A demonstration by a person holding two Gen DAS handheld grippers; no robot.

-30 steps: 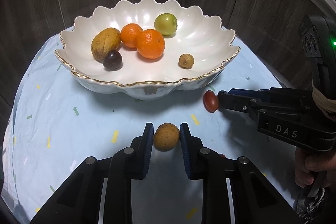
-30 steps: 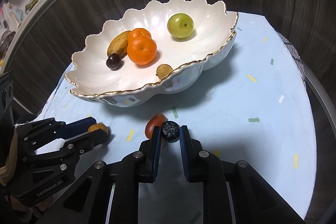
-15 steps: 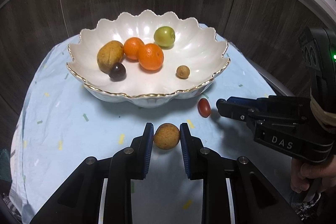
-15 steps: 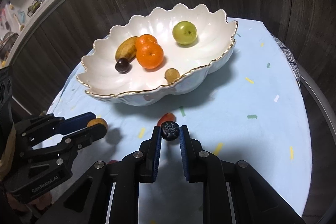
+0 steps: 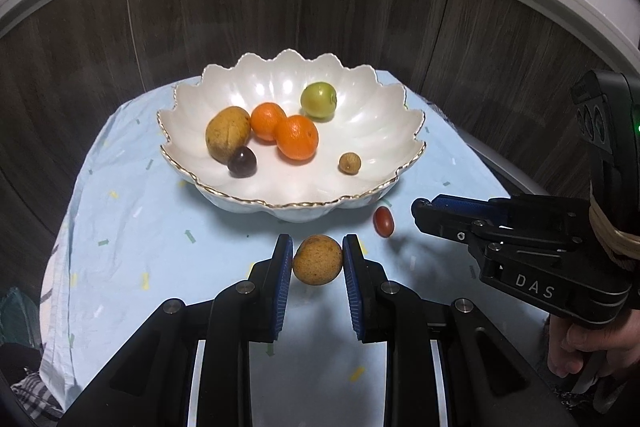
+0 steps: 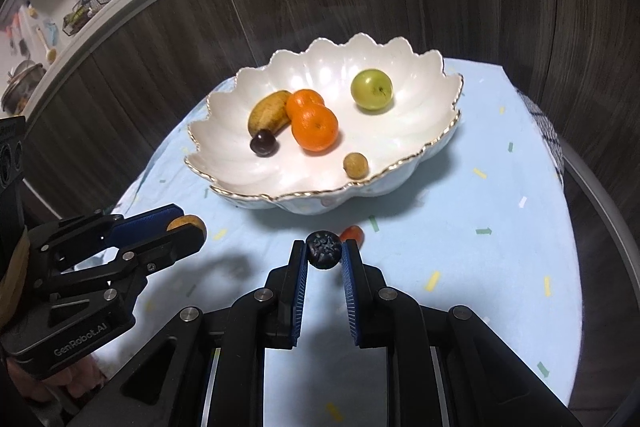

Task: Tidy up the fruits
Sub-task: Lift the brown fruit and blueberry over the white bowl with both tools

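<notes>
Brown round fruit point(image 5: 317, 259) is clamped between the left gripper point(image 5: 316, 263) fingers; dark berry point(image 6: 324, 249) between the right gripper point(image 6: 324, 259) fingers. The scalloped bowl point(image 5: 400, 131) lies directly beyond both, farther along the bench.

brown fruit point(image 5: 317, 259) clamped, lifted | dark bumpy berry point(image 6: 324, 249) clamped | red fruit point(image 5: 383, 221) on cloth

left gripper point(image 5: 317, 263) jaws clamped, right gripper point(image 6: 324, 255) likewise, angled down
</notes>
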